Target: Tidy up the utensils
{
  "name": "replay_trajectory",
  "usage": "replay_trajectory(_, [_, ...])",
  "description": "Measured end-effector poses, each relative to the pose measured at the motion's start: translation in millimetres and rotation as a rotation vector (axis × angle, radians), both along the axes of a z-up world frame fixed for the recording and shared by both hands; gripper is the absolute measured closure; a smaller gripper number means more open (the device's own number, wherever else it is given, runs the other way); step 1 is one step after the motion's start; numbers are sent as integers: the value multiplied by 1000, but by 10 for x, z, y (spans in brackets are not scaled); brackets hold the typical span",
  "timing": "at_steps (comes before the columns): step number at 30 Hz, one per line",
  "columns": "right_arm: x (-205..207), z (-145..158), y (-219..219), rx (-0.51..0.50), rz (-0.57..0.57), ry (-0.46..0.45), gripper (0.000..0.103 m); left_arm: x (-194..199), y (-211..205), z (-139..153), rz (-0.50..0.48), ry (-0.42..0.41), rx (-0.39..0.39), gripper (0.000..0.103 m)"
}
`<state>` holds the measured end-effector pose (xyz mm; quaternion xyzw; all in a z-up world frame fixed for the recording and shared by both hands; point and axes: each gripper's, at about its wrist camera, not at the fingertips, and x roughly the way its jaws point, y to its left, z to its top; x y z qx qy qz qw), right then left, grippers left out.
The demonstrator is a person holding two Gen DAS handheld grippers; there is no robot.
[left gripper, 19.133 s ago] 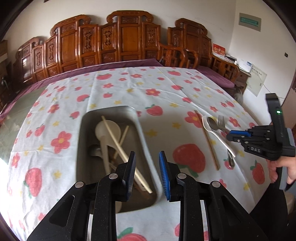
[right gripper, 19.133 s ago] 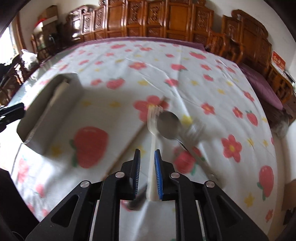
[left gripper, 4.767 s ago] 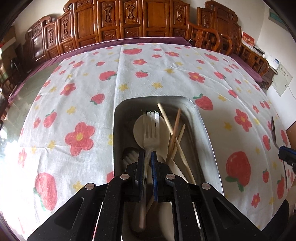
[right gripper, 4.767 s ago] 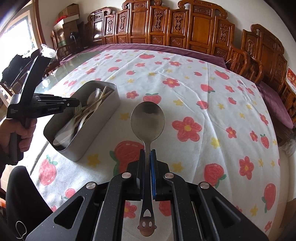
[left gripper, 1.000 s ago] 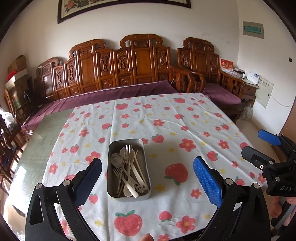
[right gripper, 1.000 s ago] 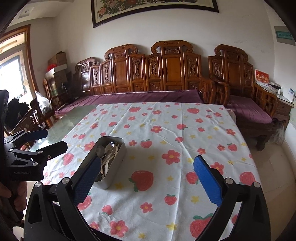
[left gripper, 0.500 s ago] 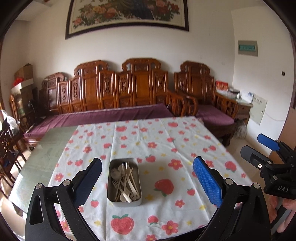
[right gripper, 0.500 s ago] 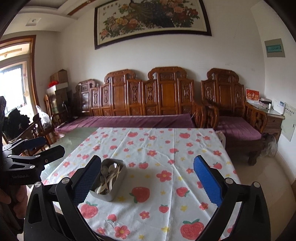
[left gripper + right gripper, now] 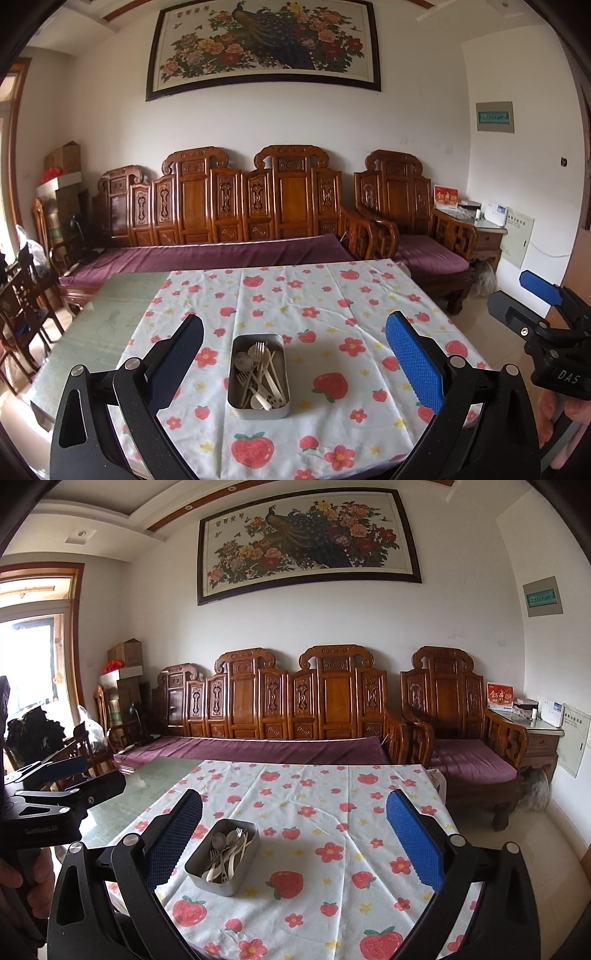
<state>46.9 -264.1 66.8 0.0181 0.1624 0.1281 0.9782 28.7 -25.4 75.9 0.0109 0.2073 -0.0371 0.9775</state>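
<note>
A metal tray (image 9: 258,409) sits on the strawberry tablecloth (image 9: 332,317) and holds forks, spoons and chopsticks (image 9: 260,373) in a loose pile. It also shows in the right wrist view (image 9: 214,880) with the utensils (image 9: 227,853) inside. My left gripper (image 9: 295,362) is wide open and empty, held back from and above the table. My right gripper (image 9: 293,840) is wide open and empty too. The right gripper also shows at the right edge of the left wrist view (image 9: 524,306); the left gripper shows at the left edge of the right wrist view (image 9: 66,779).
A carved wooden bench with purple cushions (image 9: 207,254) stands behind the table. A wooden armchair (image 9: 406,218) and a side table (image 9: 480,229) are at the back right. A bare glass tabletop strip (image 9: 103,325) lies left of the cloth. Dark chairs (image 9: 22,302) stand at left.
Both grippers have drawn further back and up from the table, so the tray looks smaller and more of the wall and painting shows. Both stay wide open and empty.
</note>
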Motion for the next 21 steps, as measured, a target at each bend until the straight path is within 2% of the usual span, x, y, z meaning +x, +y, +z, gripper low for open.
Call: replay_trajectory(21, [22, -45, 31, -3, -8, 3, 3, -31, -27, -17, -5, 0, -20, 8])
